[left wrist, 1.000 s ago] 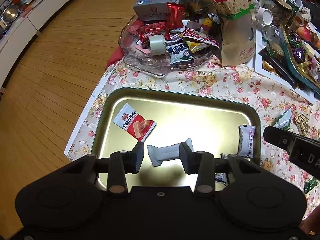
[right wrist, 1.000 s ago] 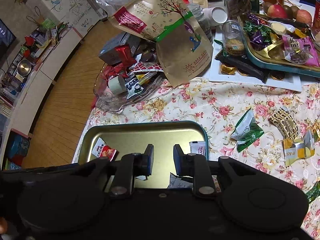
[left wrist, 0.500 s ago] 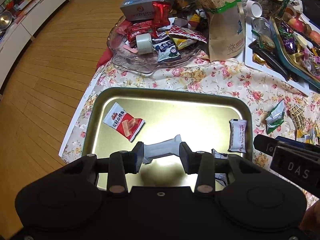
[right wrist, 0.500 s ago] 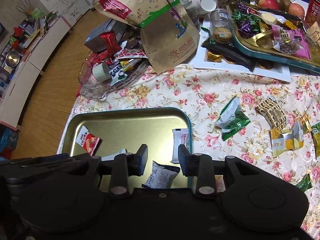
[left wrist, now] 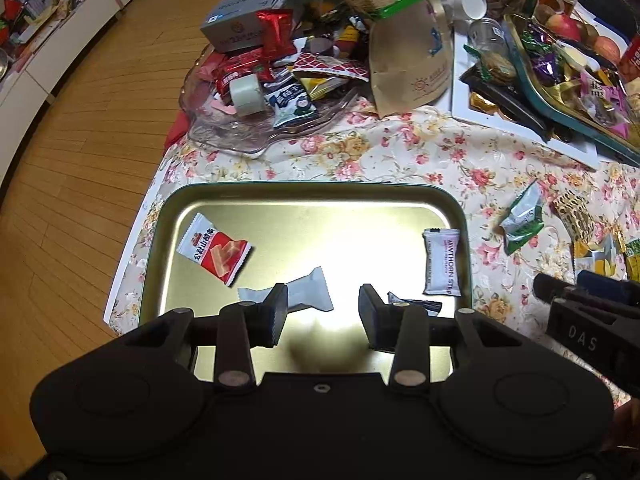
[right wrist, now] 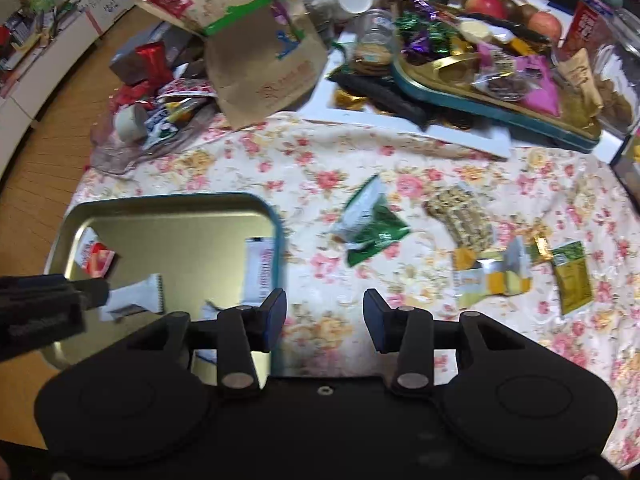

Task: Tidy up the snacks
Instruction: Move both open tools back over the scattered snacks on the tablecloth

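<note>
A gold metal tray (left wrist: pixel 304 196) lies on the floral tablecloth. In it are a red-and-white snack (left wrist: pixel 214 249), a grey wrapped snack (left wrist: pixel 306 290), a white hawthorn strip (left wrist: pixel 442 262) and a dark packet (left wrist: pixel 416 305). My left gripper (left wrist: pixel 322 316) is open and empty above the tray's near side, the grey snack lying loose beside its left finger. My right gripper (right wrist: pixel 324 318) is open and empty over the cloth just right of the tray (right wrist: pixel 168 202). Loose on the cloth are a green packet (right wrist: pixel 370 224), a patterned bar (right wrist: pixel 460 216), yellow packets (right wrist: pixel 492 276) and an olive packet (right wrist: pixel 572 276).
A glass dish (left wrist: pixel 256 120) piled with snacks, a brown paper bag (left wrist: pixel 408 48), a white tray (left wrist: pixel 520 132) and a teal tray of sweets (right wrist: pixel 492 84) crowd the far side. The table's left edge drops to a wooden floor (left wrist: pixel 80 140).
My left gripper has opened and let go of the grey snack, which now lies in the tray. My right gripper has opened wider and swung right, off the tray and over the cloth.
</note>
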`<state>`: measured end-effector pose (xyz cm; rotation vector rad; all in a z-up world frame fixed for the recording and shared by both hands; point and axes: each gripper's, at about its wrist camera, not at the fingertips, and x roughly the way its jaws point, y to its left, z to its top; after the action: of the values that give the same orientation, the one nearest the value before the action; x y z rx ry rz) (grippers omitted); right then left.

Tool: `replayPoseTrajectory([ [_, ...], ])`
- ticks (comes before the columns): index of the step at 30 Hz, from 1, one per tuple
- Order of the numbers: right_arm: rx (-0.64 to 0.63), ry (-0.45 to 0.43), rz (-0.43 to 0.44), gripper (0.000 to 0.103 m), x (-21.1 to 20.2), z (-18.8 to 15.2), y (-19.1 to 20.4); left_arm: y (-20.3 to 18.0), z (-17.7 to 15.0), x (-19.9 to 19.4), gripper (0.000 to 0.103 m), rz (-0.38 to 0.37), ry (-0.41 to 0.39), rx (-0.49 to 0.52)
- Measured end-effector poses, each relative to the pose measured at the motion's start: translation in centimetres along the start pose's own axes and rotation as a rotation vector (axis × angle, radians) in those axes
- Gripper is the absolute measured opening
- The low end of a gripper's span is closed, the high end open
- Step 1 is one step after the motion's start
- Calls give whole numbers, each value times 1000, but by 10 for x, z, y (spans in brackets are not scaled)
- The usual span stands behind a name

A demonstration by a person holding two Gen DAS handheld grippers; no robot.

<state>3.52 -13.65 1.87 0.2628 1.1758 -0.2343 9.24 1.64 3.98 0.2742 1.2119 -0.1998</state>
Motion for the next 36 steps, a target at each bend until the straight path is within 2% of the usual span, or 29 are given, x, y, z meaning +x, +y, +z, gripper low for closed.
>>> replayPoseTrajectory([
  [3,-5,-53,-68,47,-1,-3,-14,-8,0,-1,49,-2,-3,17],
  [5,-3,-85,-110,52,-3,-5,-25,-14,0,-3,49,-4,-4,28],
  [7,12,-102,-139,63,-3,-5,-38,-21,0,-3,49,-2,-7,39],
  [8,22,-113,-157,63,-3,-4,-45,-24,0,-4,49,0,-7,44],
  [11,33,-85,-205,63,2,-2,-62,-34,0,-5,49,3,-12,62],
  [16,137,-20,-218,61,13,-4,-98,-51,-1,-5,49,0,-11,95],
  [20,211,32,-191,59,23,-9,-126,-67,-1,-7,49,-9,-13,122],
  [25,336,10,-209,52,19,-19,-161,-87,-2,-9,49,-34,-8,150],
  [36,510,-4,-251,50,9,-25,-231,-125,1,-20,49,-122,10,191],
])
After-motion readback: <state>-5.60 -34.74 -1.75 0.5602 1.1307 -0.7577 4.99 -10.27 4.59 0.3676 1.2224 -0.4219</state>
